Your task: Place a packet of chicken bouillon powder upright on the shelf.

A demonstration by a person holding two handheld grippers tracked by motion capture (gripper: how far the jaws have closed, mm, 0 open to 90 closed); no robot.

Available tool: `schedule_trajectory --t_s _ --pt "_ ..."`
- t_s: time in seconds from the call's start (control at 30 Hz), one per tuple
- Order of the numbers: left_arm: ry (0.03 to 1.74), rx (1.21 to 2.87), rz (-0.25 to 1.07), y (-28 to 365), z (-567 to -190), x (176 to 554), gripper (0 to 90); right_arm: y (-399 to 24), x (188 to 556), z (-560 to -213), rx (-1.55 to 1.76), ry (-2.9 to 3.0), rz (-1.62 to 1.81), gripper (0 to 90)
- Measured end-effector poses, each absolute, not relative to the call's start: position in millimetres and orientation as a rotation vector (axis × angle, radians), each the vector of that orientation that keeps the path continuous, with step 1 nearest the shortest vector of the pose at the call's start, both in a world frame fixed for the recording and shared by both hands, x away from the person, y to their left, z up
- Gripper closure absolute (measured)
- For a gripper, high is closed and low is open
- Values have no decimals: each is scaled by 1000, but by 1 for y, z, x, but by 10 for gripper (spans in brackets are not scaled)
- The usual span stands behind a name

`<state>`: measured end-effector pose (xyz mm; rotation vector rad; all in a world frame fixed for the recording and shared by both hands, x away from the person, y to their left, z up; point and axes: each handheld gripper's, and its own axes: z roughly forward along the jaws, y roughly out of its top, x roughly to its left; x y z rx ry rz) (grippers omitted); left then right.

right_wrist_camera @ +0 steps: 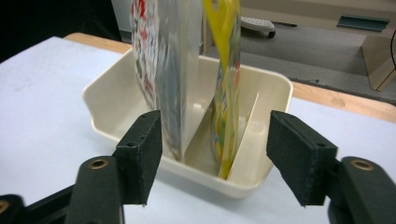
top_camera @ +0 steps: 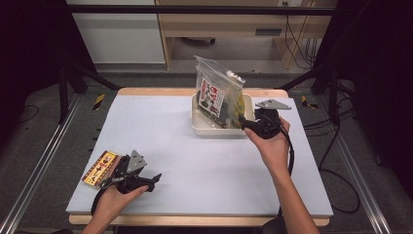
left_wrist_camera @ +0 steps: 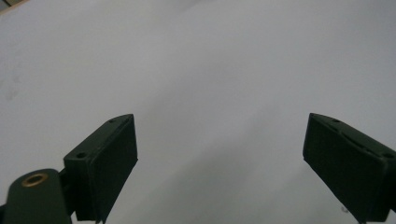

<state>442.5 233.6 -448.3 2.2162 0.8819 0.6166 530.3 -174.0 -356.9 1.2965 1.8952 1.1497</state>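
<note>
Presently, item one: my right gripper, near the far right corner of the table, just at the near right side of the cream divided bin; its jaws stand well apart with nothing pressed between the pads, and the right gripper view looks between them into the bin's compartments; I hold nothing with it.

Item two: clear snack bag with a printed label, standing upright in the bin, leaning a little; in the right gripper view it sits left of a thin divider wall; a second packet, yellow-edged, stands in the slot beside it, right of that divider; both are inside the bin and free of my pads; I judge these two as filed.

Item three: my left gripper, near the near left corner of the table, jaws wide over bare grey surface, empty.

Item four: flat yellow and red packet, lying at the near left edge, just beside my left hand, untouched; whether it touches the gripper body I cannot tell.

Status: two packets stowed upright; one flat packet apparently left to pick up and carry to the bin; a right-hand compartment looks free for it.
</note>
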Motion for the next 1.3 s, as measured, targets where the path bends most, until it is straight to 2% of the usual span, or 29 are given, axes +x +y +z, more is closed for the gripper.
schedule_trajectory --t_s 0.63,0.83,0.97,1.2,1.3 --pt "916 2172 660 261 -427 448 47 -171 492 -416 1260 2021 1065 152" --pt "954 2224 726 270 -418 455 54 -171 488 -425 1251 2071 1032 159" --pt "984 2263 776 280 -408 459 54 -169 483 -427 1207 2091 1014 222" --pt "1151 2320 687 302 -401 463 53 -165 469 -429 1045 2116 965 205" --pt "1209 2333 637 310 -402 464 51 -166 466 -432 990 2091 933 163"
